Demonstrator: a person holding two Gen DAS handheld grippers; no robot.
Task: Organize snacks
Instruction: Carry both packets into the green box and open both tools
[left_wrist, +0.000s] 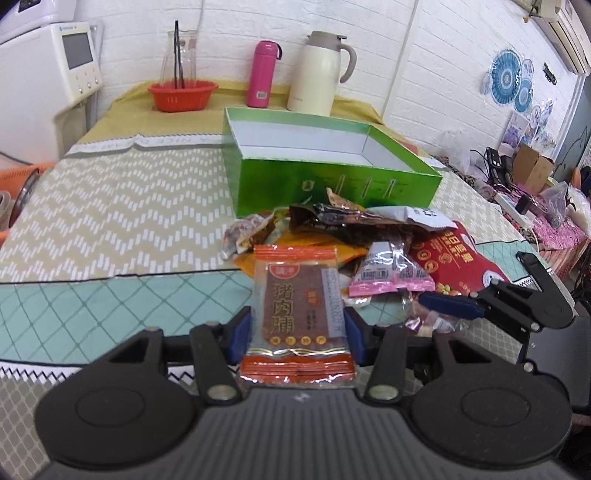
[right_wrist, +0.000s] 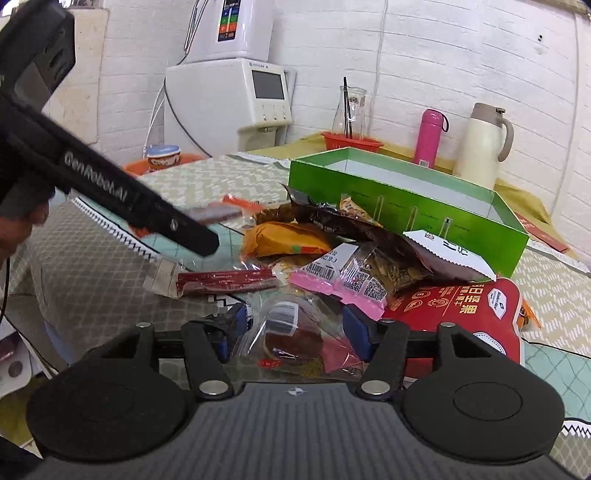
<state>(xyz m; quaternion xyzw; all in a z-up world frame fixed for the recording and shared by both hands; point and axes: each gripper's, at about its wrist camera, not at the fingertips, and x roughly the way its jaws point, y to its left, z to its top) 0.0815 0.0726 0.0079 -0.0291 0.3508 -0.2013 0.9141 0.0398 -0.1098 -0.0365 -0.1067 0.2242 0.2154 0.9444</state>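
Left tool holds one pork-jerky packet; right tool waits wide over the snack pile.

On the left, the left tool (left_wrist: 298, 332) is closed on both side edges of the orange pork-jerky packet (left_wrist: 295, 314) and holds it just above the near part of the desk (left_wrist: 110, 206). The step in hand seems to be carrying this packet to the green box (left_wrist: 332, 162), which stands empty near the far edge, behind the snack pile (left_wrist: 369, 240); the next move needs a lift over the box's near wall. To the right, the right tool (right_wrist: 295, 328) has its jaws wide apart around a clear wrapped snack (right_wrist: 291, 332), with no pad pressing it. Only the right wrist view shows this snack between the jaws, and a red stick packet (right_wrist: 225, 279); only the left view shows the box floor.
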